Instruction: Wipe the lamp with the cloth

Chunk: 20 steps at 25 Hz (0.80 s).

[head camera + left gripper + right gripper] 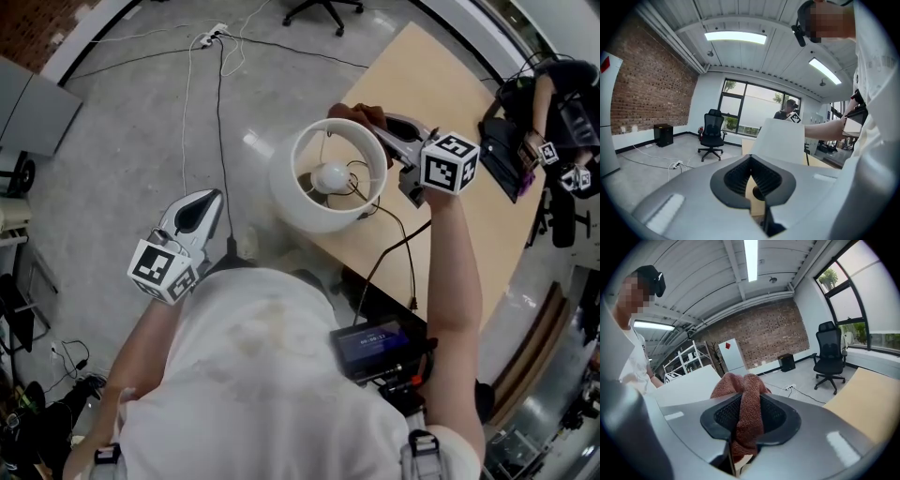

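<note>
Wiping of the lamp (pixel 323 192) at the stage where the cloth meets the shade. The lamp stands on the near left corner of the wooden table (pixel 441 84), its white shade (pixel 309 211) open to the head view so that the bulb (pixel 333 175) and the inner wire frame show. Its cord (pixel 394 225) trails off the near edge. The right gripper (pixel 382 127) reaches in from the right. Its jaws are closed partway on a fold of the reddish-brown cloth (pixel 746 401), which bunches up between the ribbed pads and sticks out past them. The bunched end lies at the far right part of the shade's rim; whether it presses on the rim cannot be told. The left gripper (pixel 208 202) hangs well to the left of the lamp, over the floor. Its jaws stand a little apart with nothing between them, and they point toward the shade. To do this step well, the protruding cloth alone should touch the shade, never the hard jaw tips. Pressure should be light, since the shade is thin and the lamp sits close to the table edge. Strokes are best led around the rim and down the outer wall, and kept clear of the bulb and the cord. The free left gripper could steady the near left side of the shade if the lamp begins to tip.
</note>
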{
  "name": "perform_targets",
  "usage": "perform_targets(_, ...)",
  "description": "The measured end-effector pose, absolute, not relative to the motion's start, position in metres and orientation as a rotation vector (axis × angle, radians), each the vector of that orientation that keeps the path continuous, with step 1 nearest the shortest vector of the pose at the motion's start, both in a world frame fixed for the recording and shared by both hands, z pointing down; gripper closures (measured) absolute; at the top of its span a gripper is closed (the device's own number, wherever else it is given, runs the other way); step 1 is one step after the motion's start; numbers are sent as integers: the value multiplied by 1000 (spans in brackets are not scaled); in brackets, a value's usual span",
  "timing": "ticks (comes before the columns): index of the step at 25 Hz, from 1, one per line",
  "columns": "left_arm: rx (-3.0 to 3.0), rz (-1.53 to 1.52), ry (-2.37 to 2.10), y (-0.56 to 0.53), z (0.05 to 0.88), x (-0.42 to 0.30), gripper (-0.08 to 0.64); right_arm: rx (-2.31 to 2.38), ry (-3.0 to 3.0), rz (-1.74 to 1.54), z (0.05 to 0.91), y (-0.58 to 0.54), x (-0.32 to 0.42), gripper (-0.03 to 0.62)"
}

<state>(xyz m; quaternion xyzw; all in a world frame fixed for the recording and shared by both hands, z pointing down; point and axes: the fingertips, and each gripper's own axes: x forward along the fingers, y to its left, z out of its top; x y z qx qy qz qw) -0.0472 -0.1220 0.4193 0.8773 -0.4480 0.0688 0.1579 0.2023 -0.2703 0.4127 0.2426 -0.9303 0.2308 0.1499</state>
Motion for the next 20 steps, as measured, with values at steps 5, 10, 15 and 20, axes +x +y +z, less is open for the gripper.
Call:
perform_targets(5, 2499, 192, -1287, -124, 422, -50, 558, 725, -2460, 603, 463, -277, 219, 476)
perform_targets(10, 2496, 186, -1290, -124, 425, -54, 558, 802, -2409, 551, 467, -287, 236, 477)
perform_targets(15, 2483, 178, -1301, -127, 426, -58, 558, 673, -2709, 537, 364, -292, 210, 479)
perform_targets(20, 2483, 161, -1299, -129, 427, -53, 558, 311, -2879, 629, 307, -281, 176, 480)
